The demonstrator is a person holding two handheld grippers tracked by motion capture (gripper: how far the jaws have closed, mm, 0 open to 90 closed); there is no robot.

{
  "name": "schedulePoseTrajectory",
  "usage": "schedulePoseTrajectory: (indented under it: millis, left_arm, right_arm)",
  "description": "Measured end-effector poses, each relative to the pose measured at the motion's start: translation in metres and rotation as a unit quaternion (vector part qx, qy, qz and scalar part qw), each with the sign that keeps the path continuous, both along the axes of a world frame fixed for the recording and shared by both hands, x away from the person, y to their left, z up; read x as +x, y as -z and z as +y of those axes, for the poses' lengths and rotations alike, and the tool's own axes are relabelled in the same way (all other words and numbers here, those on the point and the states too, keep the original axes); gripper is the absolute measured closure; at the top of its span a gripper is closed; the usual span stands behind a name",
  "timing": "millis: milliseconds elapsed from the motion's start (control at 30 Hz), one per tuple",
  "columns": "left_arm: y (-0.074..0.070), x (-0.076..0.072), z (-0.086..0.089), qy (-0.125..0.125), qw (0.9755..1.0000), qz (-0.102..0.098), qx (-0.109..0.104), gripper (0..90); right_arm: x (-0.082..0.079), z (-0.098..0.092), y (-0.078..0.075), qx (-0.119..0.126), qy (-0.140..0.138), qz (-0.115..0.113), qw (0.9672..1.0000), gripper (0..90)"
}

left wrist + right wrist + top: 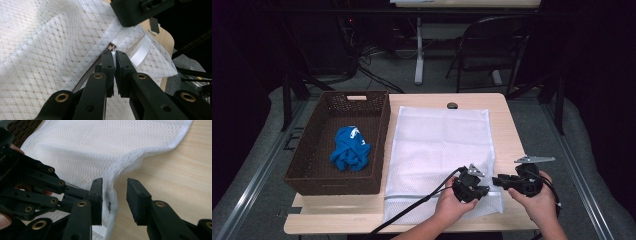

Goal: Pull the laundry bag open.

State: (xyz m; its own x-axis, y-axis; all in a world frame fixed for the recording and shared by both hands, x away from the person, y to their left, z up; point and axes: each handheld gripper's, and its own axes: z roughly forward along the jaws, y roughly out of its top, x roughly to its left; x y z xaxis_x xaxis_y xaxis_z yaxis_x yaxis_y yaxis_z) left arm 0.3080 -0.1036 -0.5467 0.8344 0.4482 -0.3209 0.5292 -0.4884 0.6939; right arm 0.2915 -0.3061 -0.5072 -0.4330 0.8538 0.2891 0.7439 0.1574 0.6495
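Lying flat, the white mesh bag (439, 145) is pinched by the left gripper (114, 53); the right gripper (114, 192) is spread.

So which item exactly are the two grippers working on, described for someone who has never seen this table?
On the light wooden table, right of the brown woven basket holding a crumpled blue cloth, lies a flat white mesh laundry bag. It is the table's one large pale sheet, with a zipper along its near edge, where the left gripper pinches it.
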Motion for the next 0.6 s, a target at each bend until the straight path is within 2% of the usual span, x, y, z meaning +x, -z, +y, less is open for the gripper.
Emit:
schedulePoseTrajectory:
  millis: [333,600]
  left_arm:
    - [0.0,0.0,0.0,-0.001,1.0,0.0,-0.002,86.6]
    - [-0.001,-0.001,0.0,-0.002,1.0,0.001,-0.005,86.6]
  right_arm:
    - [-0.003,-0.003,0.011,0.019,0.001,0.014,0.9997,65.7]
    - [-0.003,-0.002,0.016,0.026,-0.008,0.024,0.9993,71.1]
